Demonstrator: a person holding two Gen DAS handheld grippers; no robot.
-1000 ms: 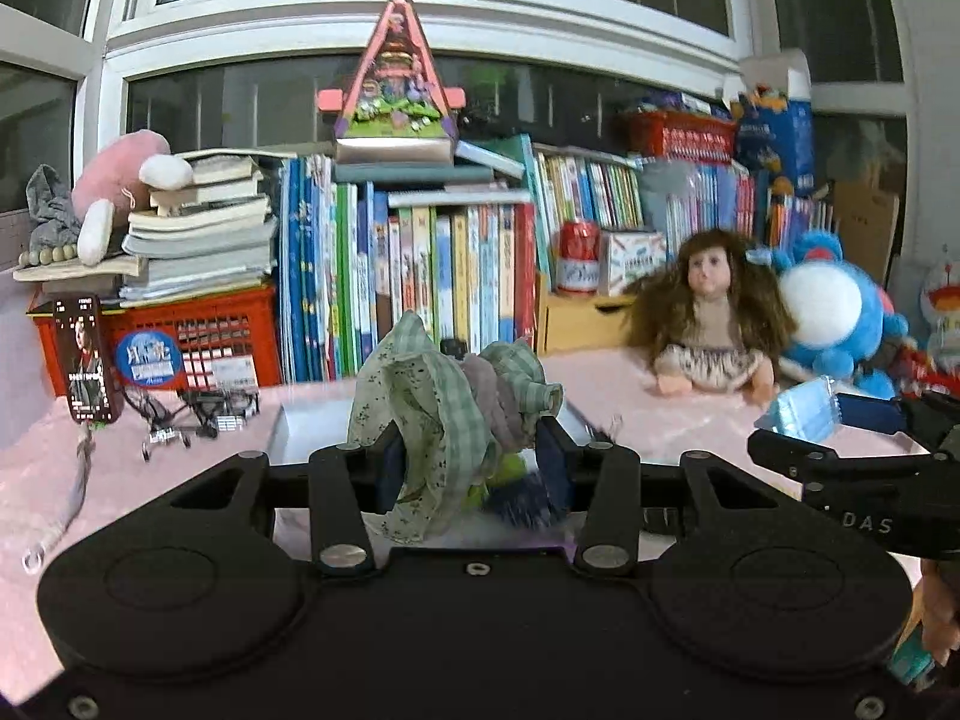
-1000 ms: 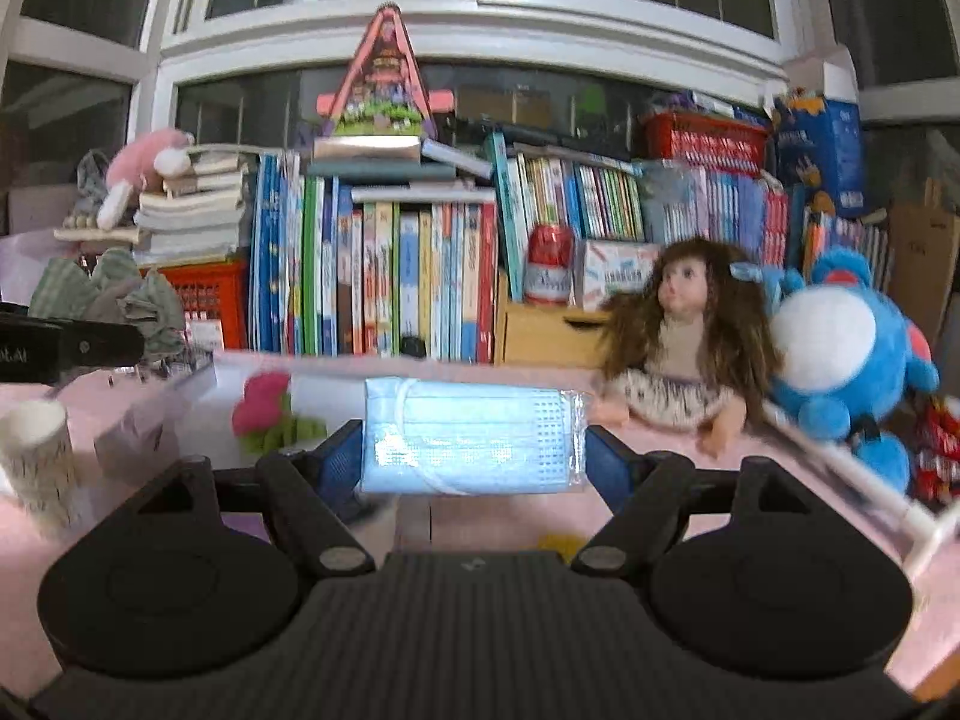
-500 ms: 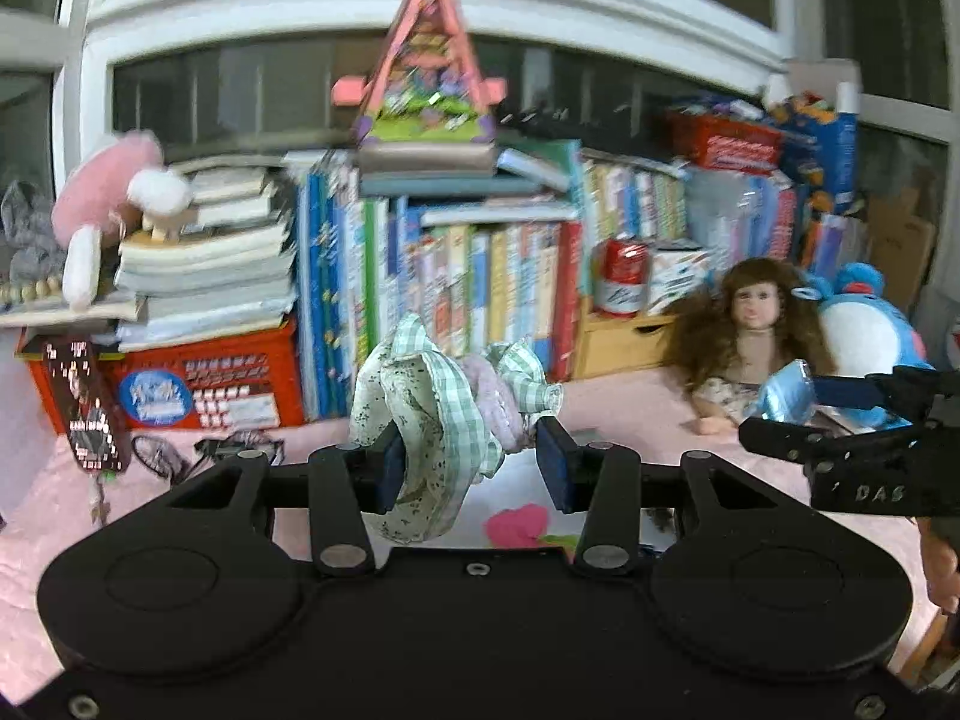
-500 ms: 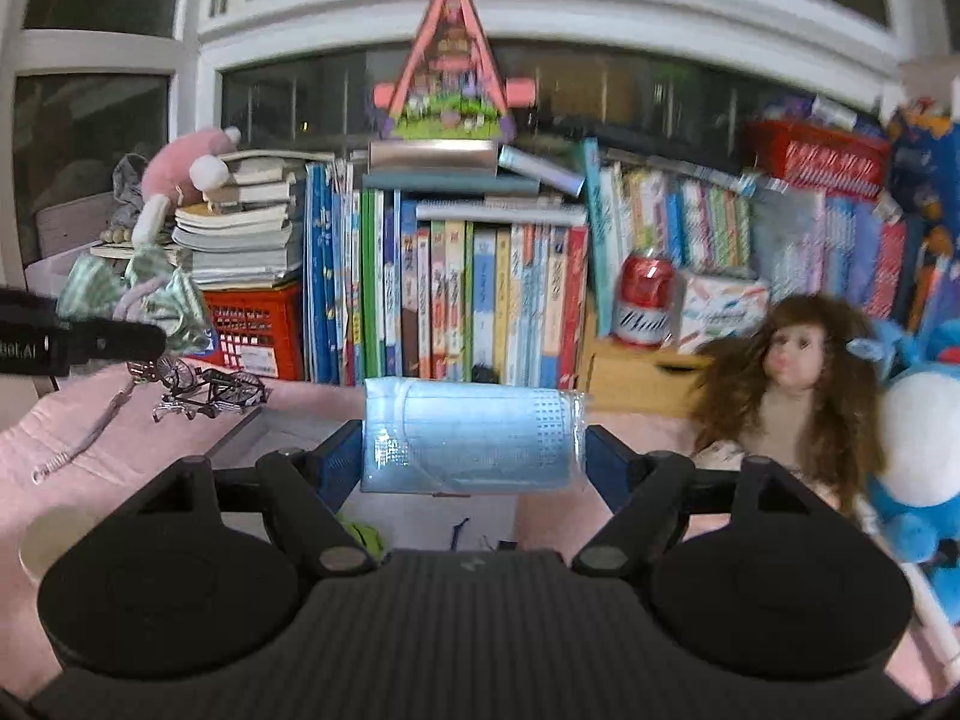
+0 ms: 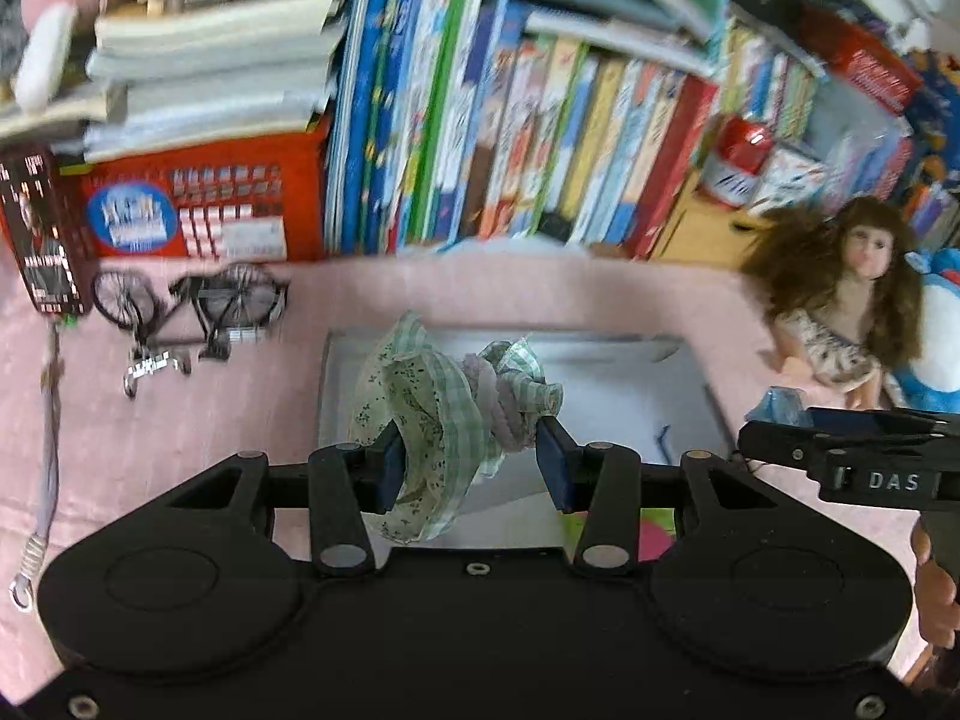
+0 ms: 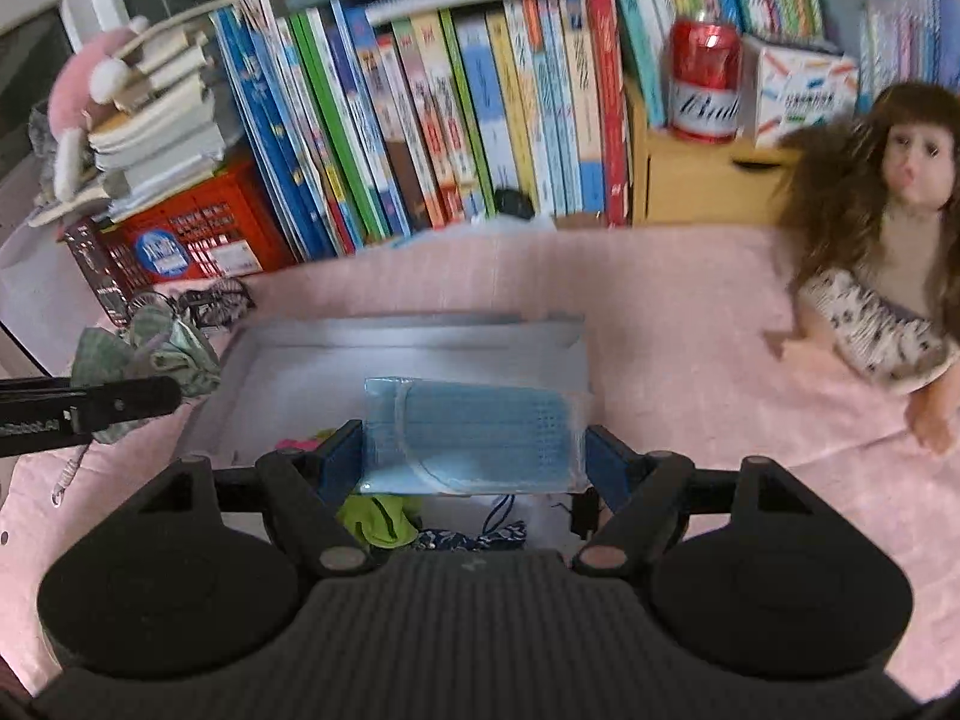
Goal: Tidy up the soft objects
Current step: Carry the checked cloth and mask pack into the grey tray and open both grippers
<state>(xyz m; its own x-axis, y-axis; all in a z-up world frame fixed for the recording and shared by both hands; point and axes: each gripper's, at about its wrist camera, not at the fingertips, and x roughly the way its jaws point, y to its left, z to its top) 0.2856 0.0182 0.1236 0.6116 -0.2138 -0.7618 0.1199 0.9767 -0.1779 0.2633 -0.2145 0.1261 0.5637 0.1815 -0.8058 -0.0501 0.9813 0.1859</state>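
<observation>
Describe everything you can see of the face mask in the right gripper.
The face mask is pale blue, pleated, folded flat inside a clear plastic wrapper, an ear loop showing through. It sits level, pinched by both ends in the right gripper, above the grey tray that holds other small cloth items.

I'm seeing thin checked cloth in the scrunchie (image 5: pixel 456 402), a glossy clear plastic wrap shining around the mask (image 6: pixel 474 438), soft matt pink cloth covering the surface (image 6: pixel 690 312), and a smooth grey tray (image 6: pixel 408 336) looking like plastic.
</observation>
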